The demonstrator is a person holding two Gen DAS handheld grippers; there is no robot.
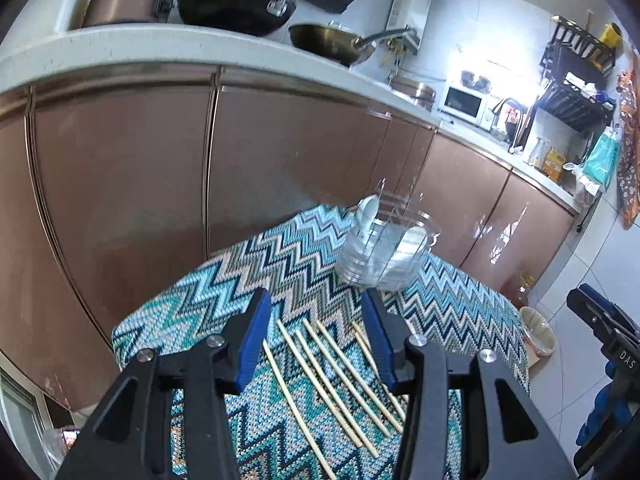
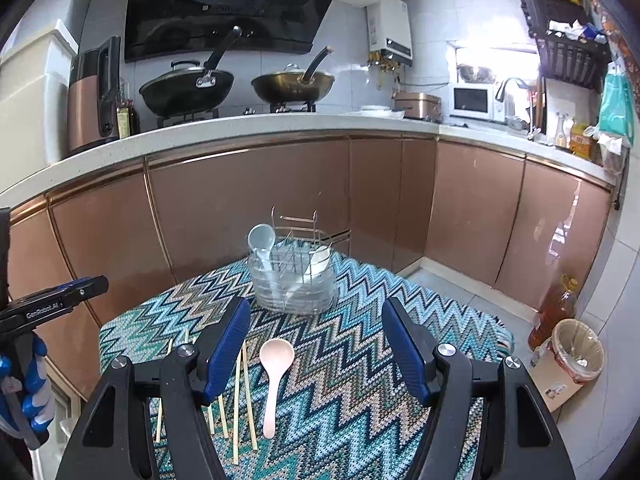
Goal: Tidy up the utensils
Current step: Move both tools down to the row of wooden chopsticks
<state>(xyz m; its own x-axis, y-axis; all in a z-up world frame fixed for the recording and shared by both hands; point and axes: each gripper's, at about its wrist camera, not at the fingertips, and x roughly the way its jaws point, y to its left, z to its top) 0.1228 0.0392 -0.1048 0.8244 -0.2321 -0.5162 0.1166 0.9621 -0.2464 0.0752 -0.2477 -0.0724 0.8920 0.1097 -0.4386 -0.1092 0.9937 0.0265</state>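
Observation:
Several bamboo chopsticks point(image 1: 332, 360) lie side by side on the zigzag-patterned tablecloth point(image 1: 240, 280). My left gripper point(image 1: 316, 296) hovers over them, open, with nothing between its fingers. A pink spoon point(image 2: 274, 360) lies on the cloth to the right of the chopsticks point(image 2: 240, 392). My right gripper point(image 2: 316, 304) stands open above it, apart from it. At the table's far side stands a clear utensil holder point(image 2: 294, 280) with a wire divider. It holds a pale blue spoon point(image 2: 261, 240) and a white spoon point(image 2: 318, 262). Each gripper shows at the edge of the other's view.
Copper-coloured cabinets point(image 2: 240, 208) run close behind the table, under a white counter with two woks point(image 2: 186, 88). On the floor to the right stand a lined waste bin point(image 2: 576, 348), an oil bottle point(image 2: 556, 308) and a cardboard box point(image 2: 556, 384).

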